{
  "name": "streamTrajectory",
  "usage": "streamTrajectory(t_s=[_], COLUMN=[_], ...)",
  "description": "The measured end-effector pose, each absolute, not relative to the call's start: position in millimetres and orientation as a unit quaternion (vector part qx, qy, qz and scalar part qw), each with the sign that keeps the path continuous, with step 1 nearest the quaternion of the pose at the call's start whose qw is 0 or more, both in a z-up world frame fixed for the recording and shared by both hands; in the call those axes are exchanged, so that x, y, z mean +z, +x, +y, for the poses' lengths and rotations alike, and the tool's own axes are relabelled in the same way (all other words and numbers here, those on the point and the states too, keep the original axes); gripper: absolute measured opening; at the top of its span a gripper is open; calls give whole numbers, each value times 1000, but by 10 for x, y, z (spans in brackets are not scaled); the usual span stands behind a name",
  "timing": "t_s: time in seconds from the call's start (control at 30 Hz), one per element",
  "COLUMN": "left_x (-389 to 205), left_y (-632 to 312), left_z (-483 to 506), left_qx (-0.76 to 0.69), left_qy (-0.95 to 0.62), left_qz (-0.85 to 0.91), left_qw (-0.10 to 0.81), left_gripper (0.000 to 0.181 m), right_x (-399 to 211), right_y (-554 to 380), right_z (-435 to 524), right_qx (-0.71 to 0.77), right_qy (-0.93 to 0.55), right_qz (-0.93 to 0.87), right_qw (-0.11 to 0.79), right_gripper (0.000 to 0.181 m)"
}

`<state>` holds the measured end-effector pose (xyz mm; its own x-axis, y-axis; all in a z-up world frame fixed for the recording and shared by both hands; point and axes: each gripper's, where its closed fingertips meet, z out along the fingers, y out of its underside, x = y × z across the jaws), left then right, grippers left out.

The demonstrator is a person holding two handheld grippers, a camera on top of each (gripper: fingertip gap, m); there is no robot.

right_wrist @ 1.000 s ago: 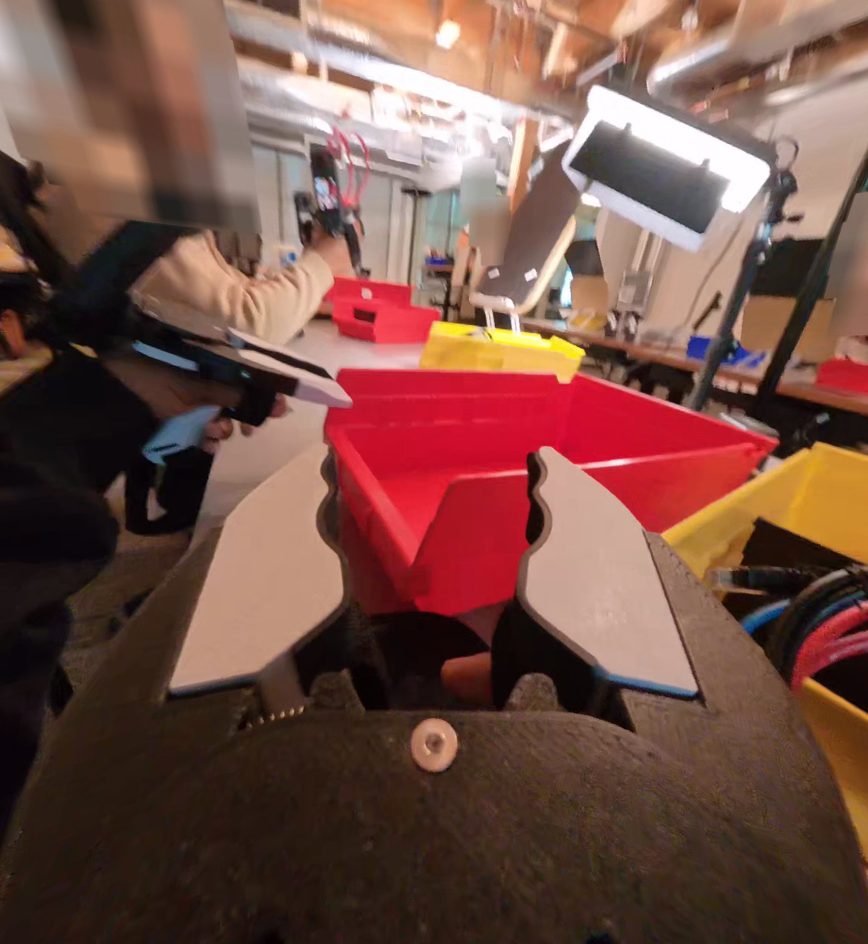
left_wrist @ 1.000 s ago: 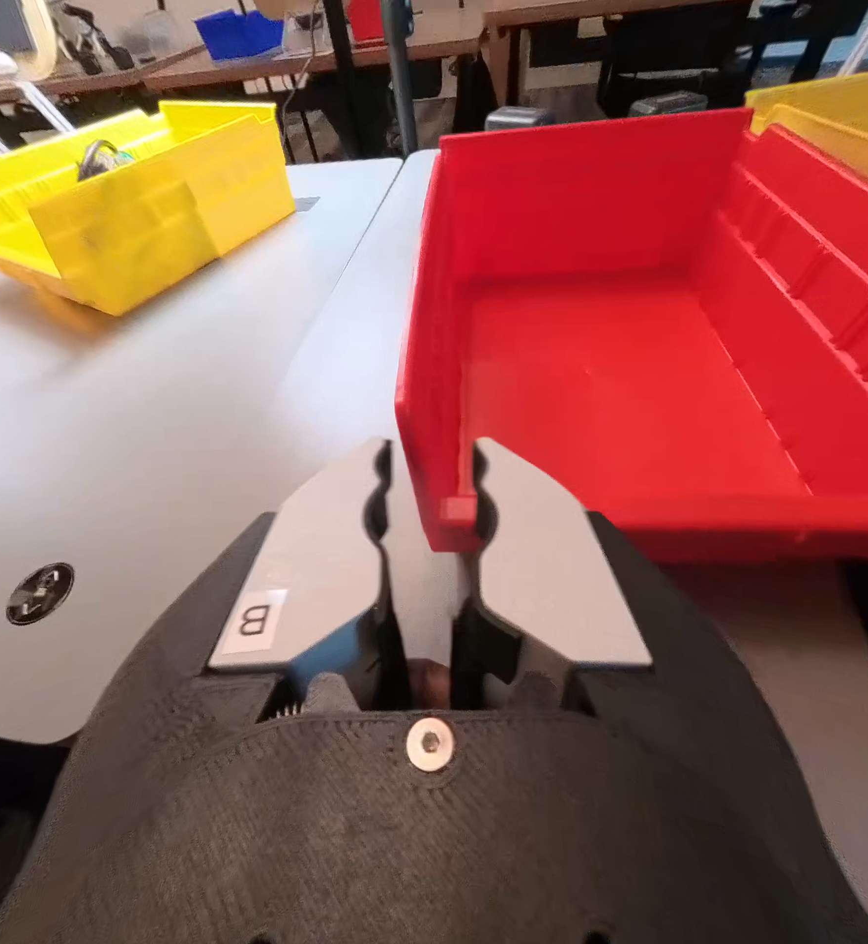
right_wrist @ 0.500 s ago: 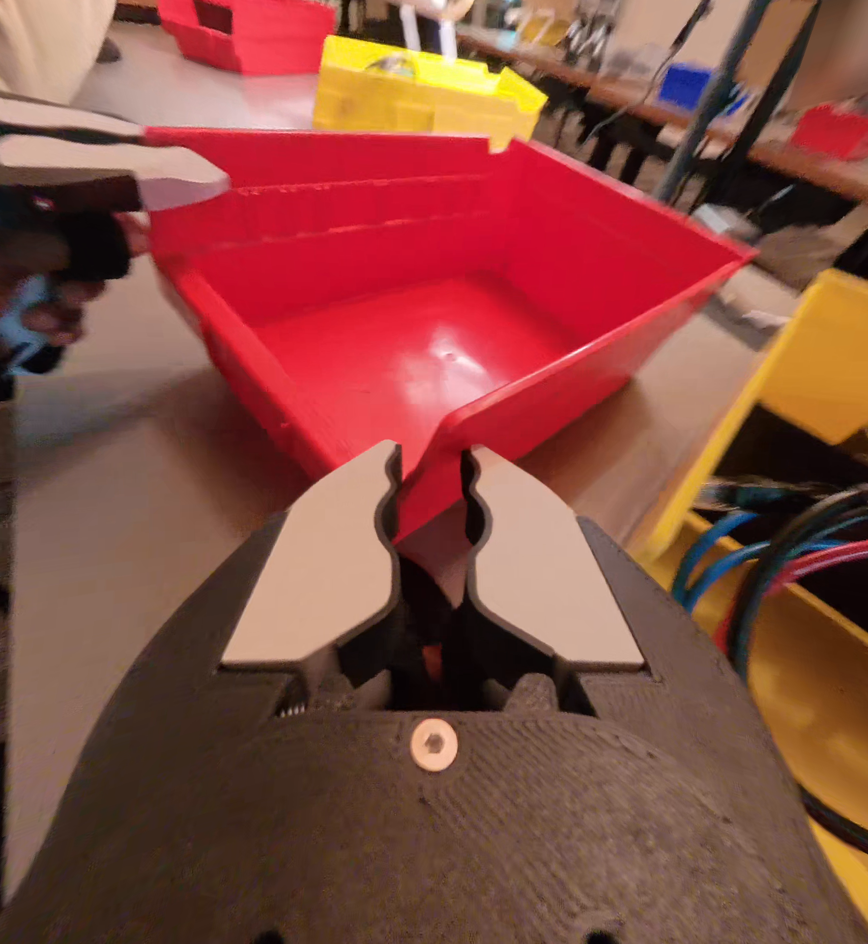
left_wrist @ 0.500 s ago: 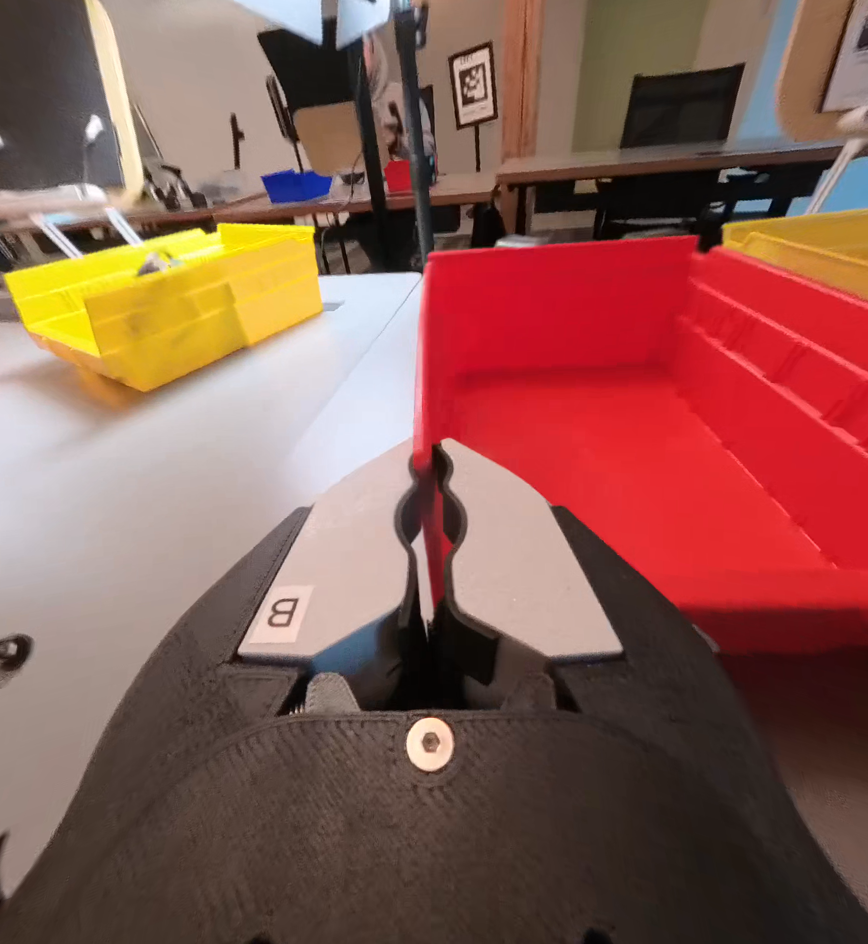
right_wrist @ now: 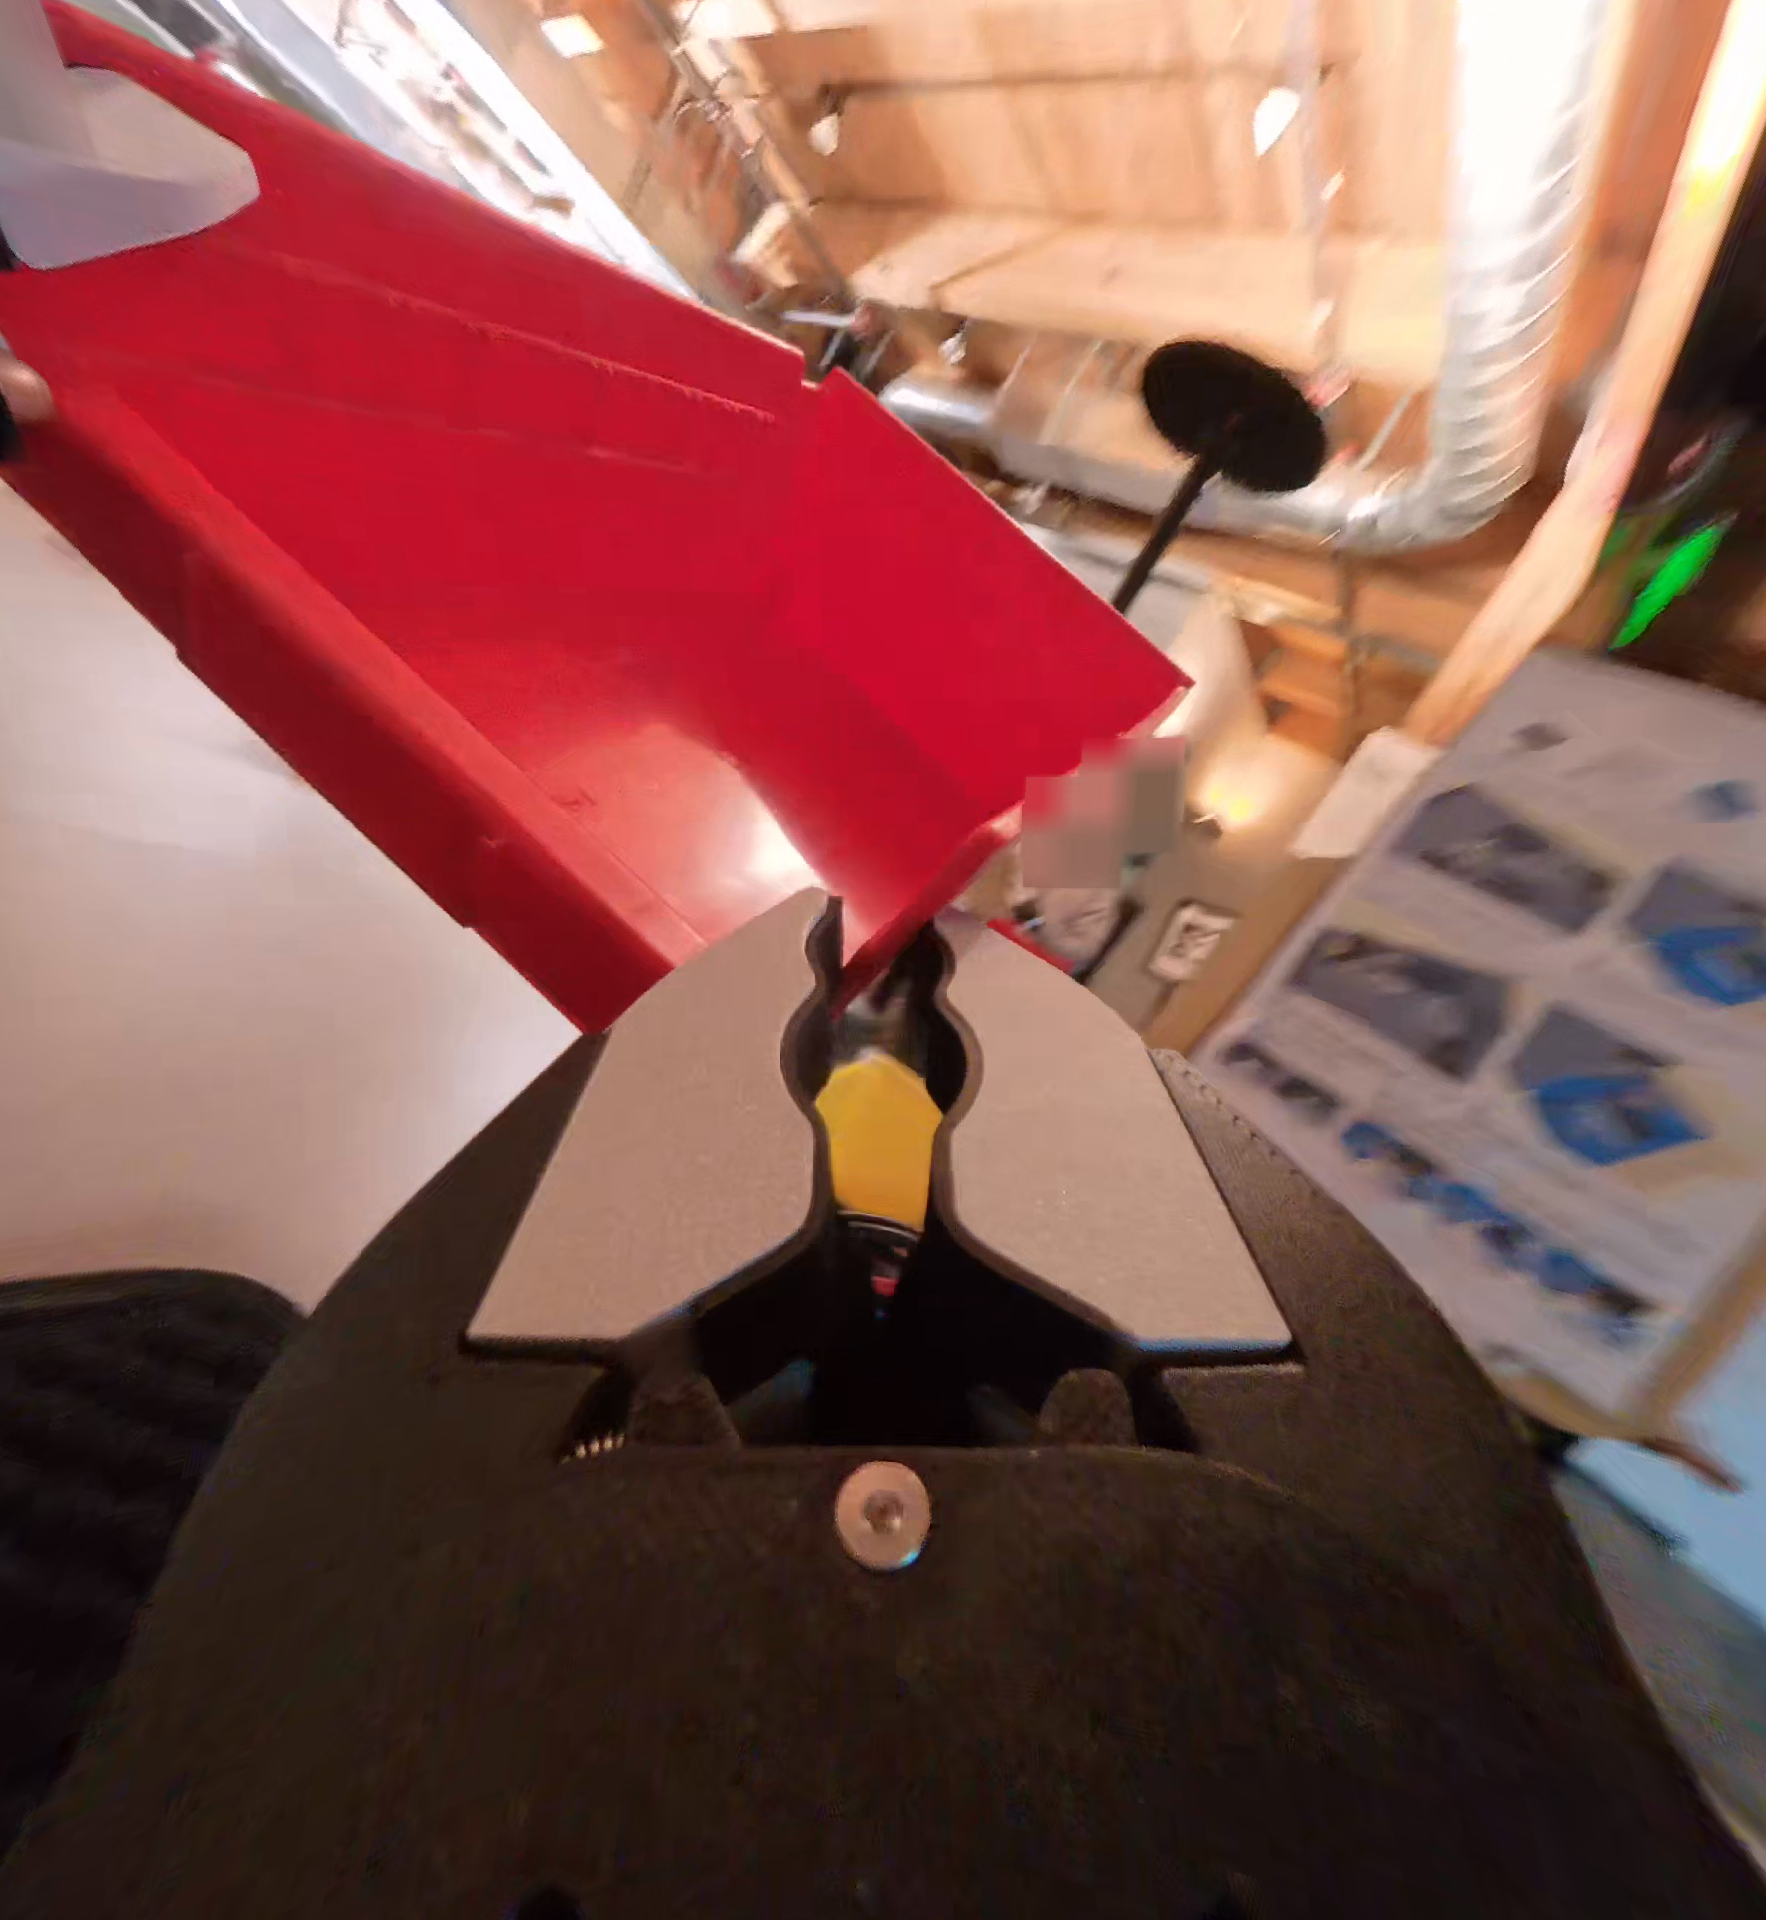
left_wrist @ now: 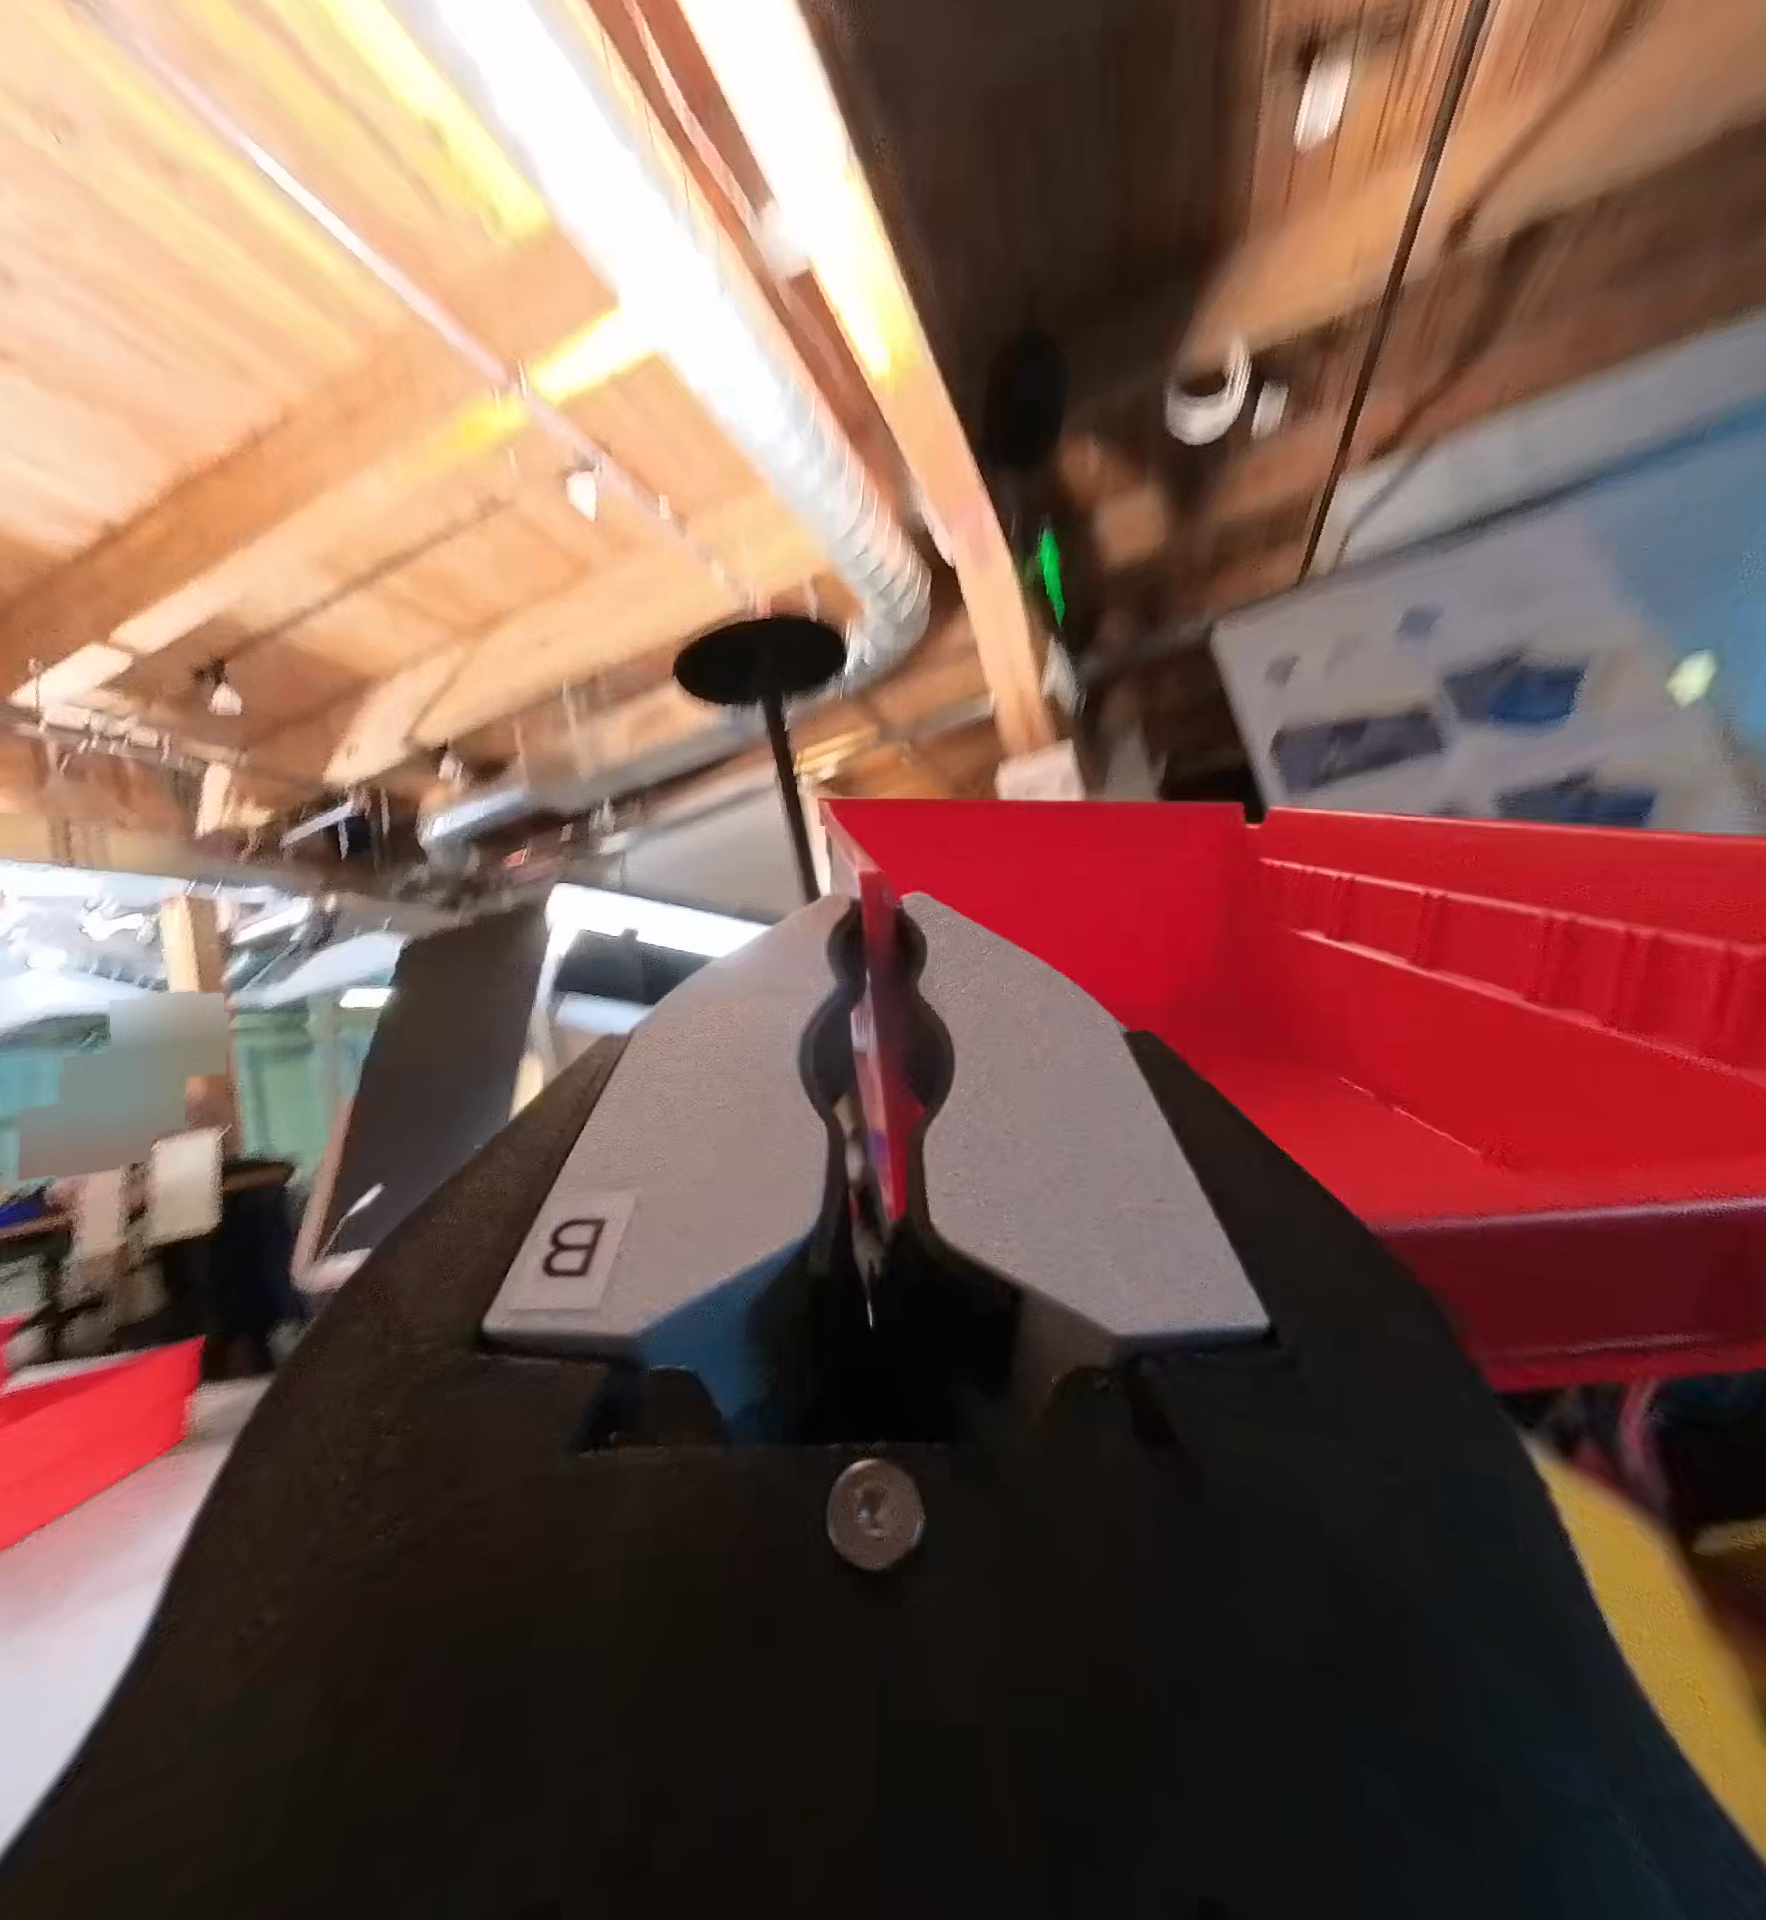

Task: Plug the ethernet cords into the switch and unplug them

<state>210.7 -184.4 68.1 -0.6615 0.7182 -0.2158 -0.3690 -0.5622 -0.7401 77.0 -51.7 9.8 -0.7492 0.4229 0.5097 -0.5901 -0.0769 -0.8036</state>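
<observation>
An empty red bin (left_wrist: 1481,1039) is held up off the table, tilted, with the ceiling behind it. My left gripper (left_wrist: 877,935) is shut on the bin's thin left wall at its near corner. My right gripper (right_wrist: 879,940) is shut on the bin's (right_wrist: 546,520) opposite near corner. The left gripper (right_wrist: 224,192) also shows at the top left of the right wrist view, on the bin's far edge. No ethernet cords or switch show in either view.
A yellow bin (left_wrist: 1689,1662) is low on the right, blurred, and shows between the right gripper's fingers (right_wrist: 874,1143). Another red bin (left_wrist: 48,1423) sits on the white table (left_wrist: 27,1662) to the left. A poster board (right_wrist: 1533,1039) stands on the right. One gripper's finger ends stand about 20 cm off the other's.
Both grippers closed on the red bin's near corners, then lifted and tilted it. Both views swung up from the table toward the ceiling. The yellow bin with cables dropped out of the right view.
</observation>
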Motion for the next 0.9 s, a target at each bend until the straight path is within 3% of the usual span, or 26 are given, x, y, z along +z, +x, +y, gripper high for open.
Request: streamTrajectory(t_s=[0.17, 0.4, 0.7, 0.9], left_x=[794, 795, -1, -578], left_y=[1700, 651, -697, -1008], left_z=[-1060, 116, 1131, 1370], left_qx=[840, 714, 575, 510], left_qy=[-251, -368, -473, -521], left_qz=[-233, -192, -293, -345], left_qw=[422, 564, 599, 591], left_gripper=[3, 9, 8, 9], right_x=[223, 11, -482, -778], right_y=[535, -121, -836, -1089], right_z=[432, 1717, 2969, 3236], right_qx=[692, 644, 562, 534], right_qy=[84, -14, -113, -151], right_qz=[-538, -554, -585, -619], right_qw=[474, 527, 574, 555], right_gripper=[13, 14, 14, 12])
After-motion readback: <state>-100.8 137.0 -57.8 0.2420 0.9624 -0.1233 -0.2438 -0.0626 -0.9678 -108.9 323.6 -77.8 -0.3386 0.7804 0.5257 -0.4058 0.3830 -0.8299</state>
